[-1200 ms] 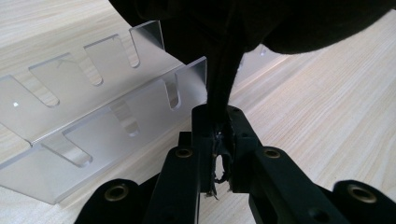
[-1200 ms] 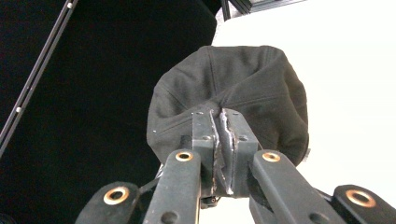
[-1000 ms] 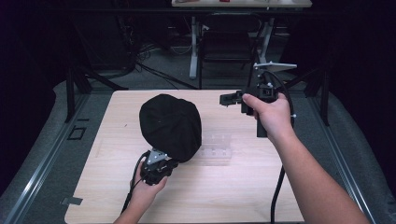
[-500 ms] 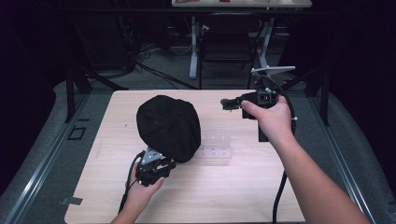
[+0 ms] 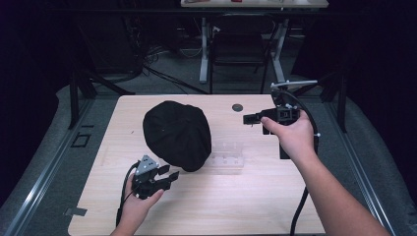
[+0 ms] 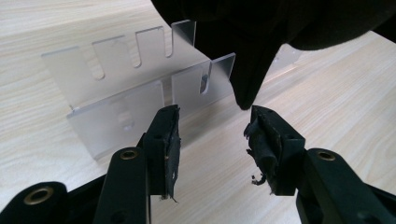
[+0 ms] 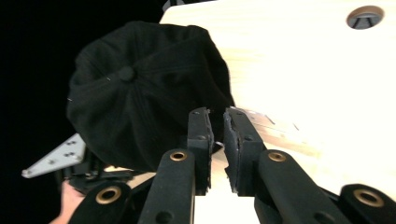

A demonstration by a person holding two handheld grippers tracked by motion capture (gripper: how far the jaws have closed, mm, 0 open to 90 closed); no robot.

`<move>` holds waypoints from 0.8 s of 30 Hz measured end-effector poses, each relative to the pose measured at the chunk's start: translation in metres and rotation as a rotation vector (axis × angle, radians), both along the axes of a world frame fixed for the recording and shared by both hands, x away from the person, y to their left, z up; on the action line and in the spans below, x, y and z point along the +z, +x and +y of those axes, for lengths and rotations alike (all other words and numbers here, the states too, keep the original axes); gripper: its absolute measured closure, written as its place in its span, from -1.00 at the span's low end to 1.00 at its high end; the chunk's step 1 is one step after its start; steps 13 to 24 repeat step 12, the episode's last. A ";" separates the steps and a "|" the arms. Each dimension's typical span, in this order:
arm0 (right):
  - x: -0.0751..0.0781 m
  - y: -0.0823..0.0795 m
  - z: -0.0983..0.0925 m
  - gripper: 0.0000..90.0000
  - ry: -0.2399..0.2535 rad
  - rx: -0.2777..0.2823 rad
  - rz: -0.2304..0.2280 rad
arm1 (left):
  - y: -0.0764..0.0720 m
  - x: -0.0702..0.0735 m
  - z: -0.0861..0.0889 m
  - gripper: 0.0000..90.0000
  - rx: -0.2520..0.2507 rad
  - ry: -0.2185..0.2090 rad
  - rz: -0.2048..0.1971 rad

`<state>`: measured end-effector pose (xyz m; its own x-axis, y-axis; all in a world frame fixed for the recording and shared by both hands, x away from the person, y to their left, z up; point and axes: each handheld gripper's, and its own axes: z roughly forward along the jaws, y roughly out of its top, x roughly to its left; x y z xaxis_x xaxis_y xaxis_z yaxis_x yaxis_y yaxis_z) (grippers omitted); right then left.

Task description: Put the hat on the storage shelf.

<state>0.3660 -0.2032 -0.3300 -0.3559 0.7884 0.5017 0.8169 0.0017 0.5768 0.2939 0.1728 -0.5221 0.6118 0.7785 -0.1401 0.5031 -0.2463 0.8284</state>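
On a pale wood tabletop (image 5: 275, 196), cap (image 5: 177, 133) draped over clear rack (image 5: 227, 156); left gripper (image 5: 169, 178) fingers apart, likely just released; right gripper (image 5: 248, 119) fingers nearly together, clamping nothing; next, probably withdraw.

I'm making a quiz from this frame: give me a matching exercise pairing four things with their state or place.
Things:
1. black cap
2. clear slotted rack
3. left tool
4. right tool

States:
a. jaws nearly together, held above the table
b. partly draped over the rack
c. jaws apart, just short of the cap's edge
d. see-through, standing on the table

Pairs: 1-b, 2-d, 3-c, 4-a
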 end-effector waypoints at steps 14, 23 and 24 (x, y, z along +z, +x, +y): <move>-0.029 -0.020 -0.008 0.74 -0.078 -0.004 -0.033 | -0.009 -0.012 0.012 0.11 0.015 -0.020 -0.015; -0.029 -0.020 -0.008 0.74 -0.078 -0.004 -0.033 | -0.009 -0.012 0.012 0.11 0.015 -0.020 -0.015; -0.029 -0.020 -0.008 0.74 -0.078 -0.004 -0.033 | -0.009 -0.012 0.012 0.11 0.015 -0.020 -0.015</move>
